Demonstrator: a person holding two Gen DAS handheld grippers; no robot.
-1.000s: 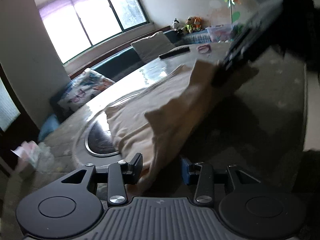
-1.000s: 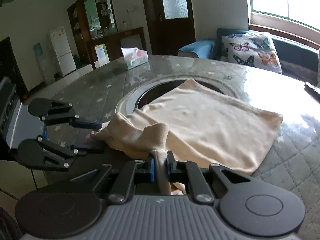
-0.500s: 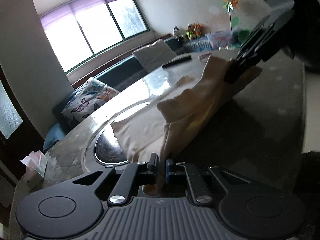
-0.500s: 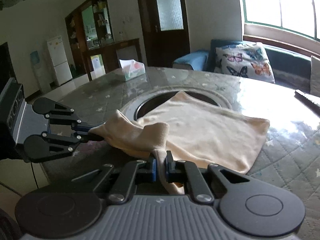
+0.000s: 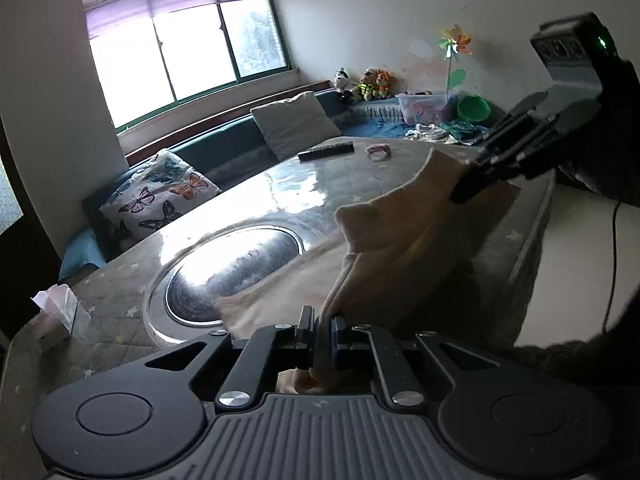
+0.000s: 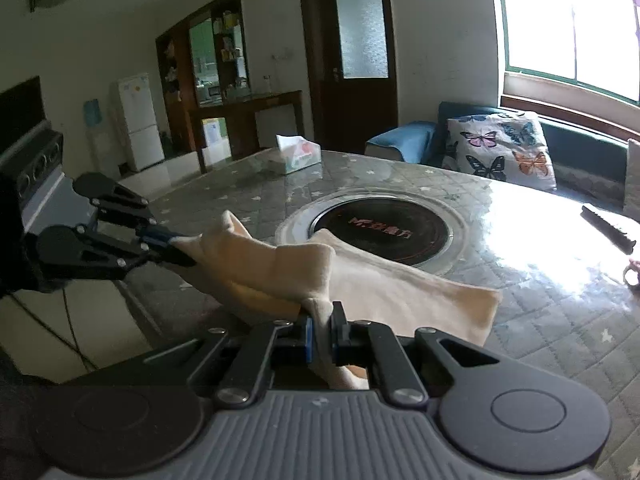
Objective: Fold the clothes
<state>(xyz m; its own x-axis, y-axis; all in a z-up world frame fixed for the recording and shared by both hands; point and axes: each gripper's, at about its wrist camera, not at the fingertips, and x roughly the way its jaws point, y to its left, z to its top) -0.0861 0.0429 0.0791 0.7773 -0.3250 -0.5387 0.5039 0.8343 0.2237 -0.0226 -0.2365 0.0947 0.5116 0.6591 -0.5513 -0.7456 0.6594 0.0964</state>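
Note:
A cream cloth (image 5: 392, 256) hangs partly lifted over the near edge of the round table (image 5: 248, 196). My left gripper (image 5: 320, 330) is shut on one near corner of it. My right gripper (image 6: 322, 330) is shut on the other near corner of the cloth (image 6: 360, 276). In the left wrist view my right gripper (image 5: 466, 190) holds the cloth up at the right. From the right wrist, my left gripper (image 6: 176, 244) pinches the cloth at the left. The far part of the cloth still lies on the table beside the round black hob (image 6: 380, 232).
A tissue box (image 6: 298, 154) stands on the far side of the table (image 6: 540, 280); a dark remote (image 5: 326, 151) and a small pink item (image 5: 378, 151) lie near the window side. Cushions (image 5: 156, 196) line a bench under the window. A cable (image 5: 610, 264) hangs beside the table.
My left gripper went from open to shut on the cloth's corner. Both grippers have pulled the near edge back and up, so less cloth covers the hob.

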